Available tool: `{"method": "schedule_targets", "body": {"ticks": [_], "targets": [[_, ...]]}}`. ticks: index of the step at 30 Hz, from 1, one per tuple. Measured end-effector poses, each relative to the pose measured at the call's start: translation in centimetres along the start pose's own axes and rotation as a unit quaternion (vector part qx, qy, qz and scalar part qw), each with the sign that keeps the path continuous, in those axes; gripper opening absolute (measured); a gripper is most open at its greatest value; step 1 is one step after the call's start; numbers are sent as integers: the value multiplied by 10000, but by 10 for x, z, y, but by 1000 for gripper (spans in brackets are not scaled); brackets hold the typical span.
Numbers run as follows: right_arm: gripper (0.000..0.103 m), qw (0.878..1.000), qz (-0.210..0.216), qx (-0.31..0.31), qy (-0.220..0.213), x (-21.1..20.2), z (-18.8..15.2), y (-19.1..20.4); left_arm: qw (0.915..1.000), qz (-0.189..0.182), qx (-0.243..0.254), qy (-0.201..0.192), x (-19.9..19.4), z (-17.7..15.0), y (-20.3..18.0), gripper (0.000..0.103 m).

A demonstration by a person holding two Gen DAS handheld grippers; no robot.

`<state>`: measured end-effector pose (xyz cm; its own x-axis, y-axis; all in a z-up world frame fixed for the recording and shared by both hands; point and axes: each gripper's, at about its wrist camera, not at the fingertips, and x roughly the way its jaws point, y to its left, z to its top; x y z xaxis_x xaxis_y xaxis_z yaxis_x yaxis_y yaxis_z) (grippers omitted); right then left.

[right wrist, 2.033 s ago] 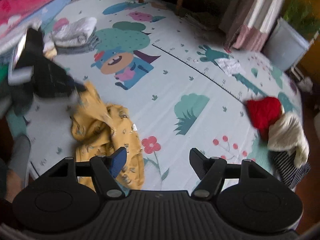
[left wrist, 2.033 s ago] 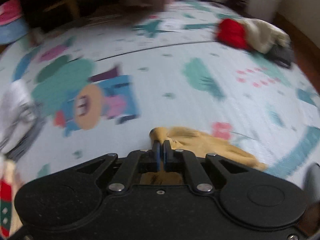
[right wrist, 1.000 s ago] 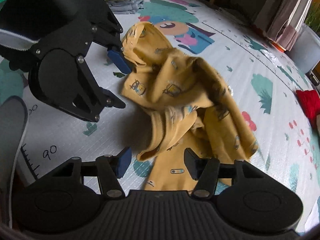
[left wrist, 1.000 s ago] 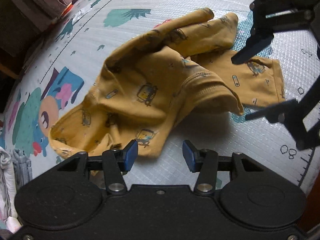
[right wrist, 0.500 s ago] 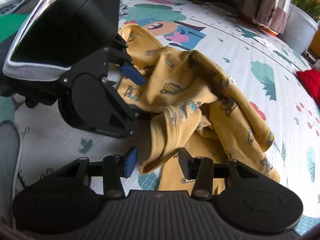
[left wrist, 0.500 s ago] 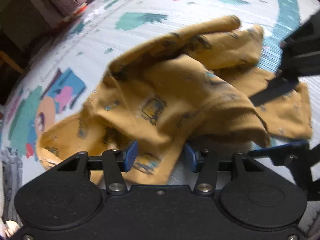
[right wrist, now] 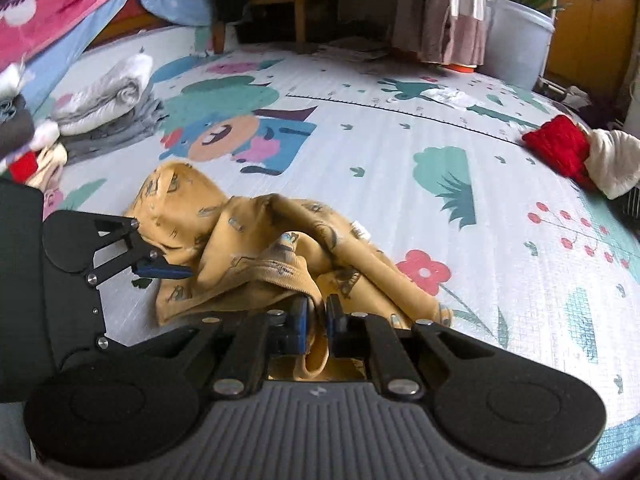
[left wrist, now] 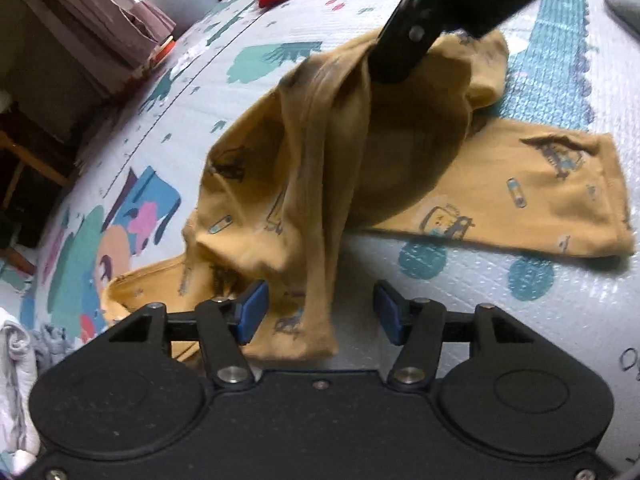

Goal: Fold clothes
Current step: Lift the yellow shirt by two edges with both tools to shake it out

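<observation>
A mustard-yellow child's garment (left wrist: 500, 200) with small vehicle prints lies crumpled on the play mat (left wrist: 500, 320). My right gripper (right wrist: 317, 320) has its jaws closing, and the blue pads pinch the garment's ribbed edge (right wrist: 280, 268). In the left wrist view the right gripper (left wrist: 394, 68) holds that part raised, so cloth hangs from it in a drape. My left gripper (left wrist: 320, 316) sits low over the mat with its jaws closing. A hem corner lies between its pads, which do not press on it. In the right wrist view the left gripper (right wrist: 156, 252) is at the garment's left edge.
Folded white and grey clothes (right wrist: 108, 104) are stacked at the mat's far left. A red garment (right wrist: 560, 148) and a cream one (right wrist: 616, 160) lie at the far right. A white planter (right wrist: 516, 40), curtains and a pink blanket (right wrist: 80, 0) border the mat.
The right gripper closed on the garment's ribbed edge and lifted it, pulling the cloth up into a drape. The left gripper sank toward the hem, which now lies between its pads.
</observation>
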<state>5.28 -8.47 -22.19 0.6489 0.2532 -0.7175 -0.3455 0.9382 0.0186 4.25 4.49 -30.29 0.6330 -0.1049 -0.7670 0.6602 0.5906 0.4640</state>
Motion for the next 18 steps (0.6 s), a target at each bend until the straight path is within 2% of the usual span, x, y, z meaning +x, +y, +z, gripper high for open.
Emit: {"method": "schedule_targets", "body": {"ticks": [2, 7, 11, 15, 18], "targets": [[12, 10000, -5, -39, 9, -2, -3, -1, 9998, -24, 52, 216, 3, 2, 9, 17], [12, 9996, 78, -210, 145, -2, -5, -2, 9995, -127, -156, 239, -12, 9, 43, 13], [6, 9986, 233, -441, 162, -13, 8, -8, 9998, -8, -173, 106, -39, 27, 70, 10], [5, 9954, 385, -877, 97, -34, 48, -23, 9996, 243, -99, -111, -77, 59, 97, 10], [5, 9874, 380, -1535, -28, -57, 91, -34, 9987, 403, 58, -301, -109, 86, 112, 9]]}}
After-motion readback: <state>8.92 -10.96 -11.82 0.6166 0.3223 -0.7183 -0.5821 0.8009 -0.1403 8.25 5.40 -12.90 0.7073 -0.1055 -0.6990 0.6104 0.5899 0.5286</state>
